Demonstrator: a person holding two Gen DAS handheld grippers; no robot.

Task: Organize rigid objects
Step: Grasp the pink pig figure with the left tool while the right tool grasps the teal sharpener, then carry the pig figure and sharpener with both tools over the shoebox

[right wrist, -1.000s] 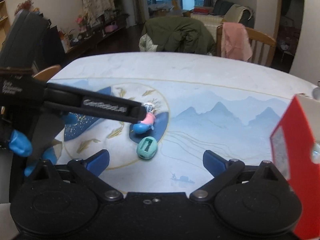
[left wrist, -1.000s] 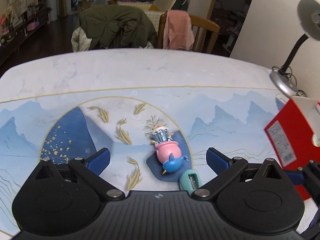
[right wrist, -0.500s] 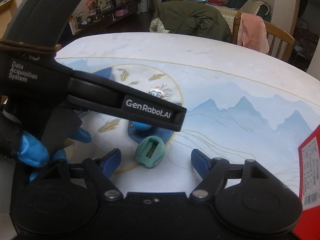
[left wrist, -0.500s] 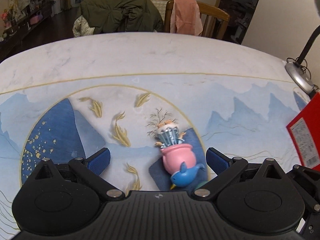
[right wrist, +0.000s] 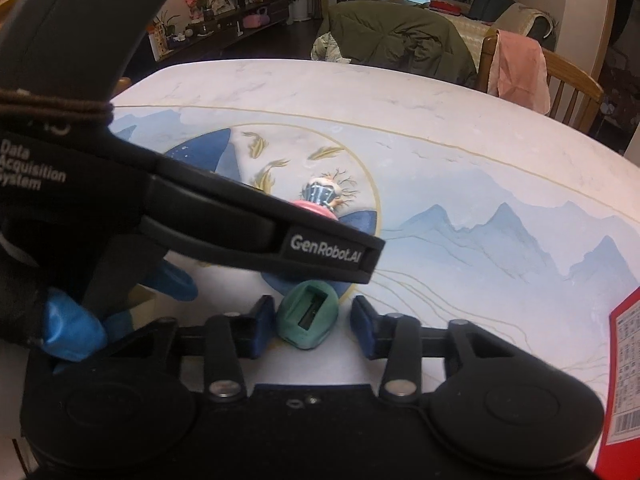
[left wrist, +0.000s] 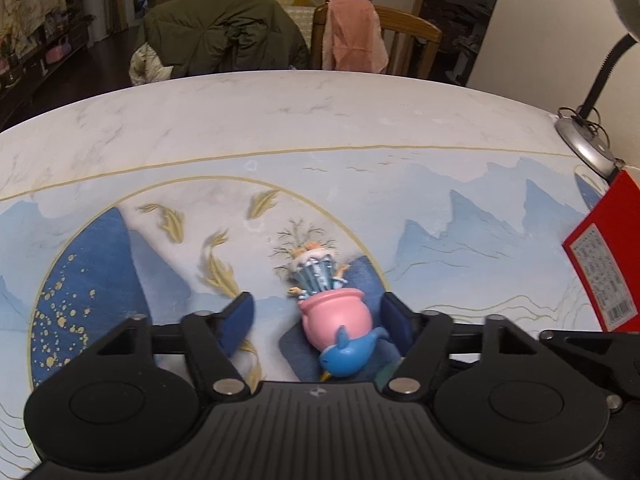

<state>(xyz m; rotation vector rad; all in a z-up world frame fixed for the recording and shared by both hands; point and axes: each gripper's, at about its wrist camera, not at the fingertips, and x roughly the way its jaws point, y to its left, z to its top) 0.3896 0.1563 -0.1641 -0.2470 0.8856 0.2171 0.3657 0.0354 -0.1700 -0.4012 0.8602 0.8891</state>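
Note:
A small figurine (left wrist: 334, 320), a pink pot with a blue bird, lies on the painted table (left wrist: 280, 128). My left gripper (left wrist: 316, 324) straddles it and its jaws are closing. The right pad is close against the bird's tail, and the left pad stands clear of the pot. A green pencil sharpener (right wrist: 308, 320) sits between the fingers of my right gripper (right wrist: 312, 326), whose jaws are also closing. Its left pad is at the sharpener's side and a thin gap remains on the right. The left gripper's black body (right wrist: 328, 248) crosses the right wrist view and hides most of the figurine (right wrist: 322, 196).
A red box (left wrist: 600, 264) stands at the table's right edge, with a desk lamp base (left wrist: 588, 144) behind it. A blue-gloved hand (right wrist: 68, 328) holds the left tool. Chairs draped with a green coat (left wrist: 224, 36) and a pink cloth (left wrist: 352, 36) stand beyond the far edge.
Both grippers have come down and forward toward the table. Both sets of jaws have narrowed from wide open, the left around the figurine and the right around the sharpener.

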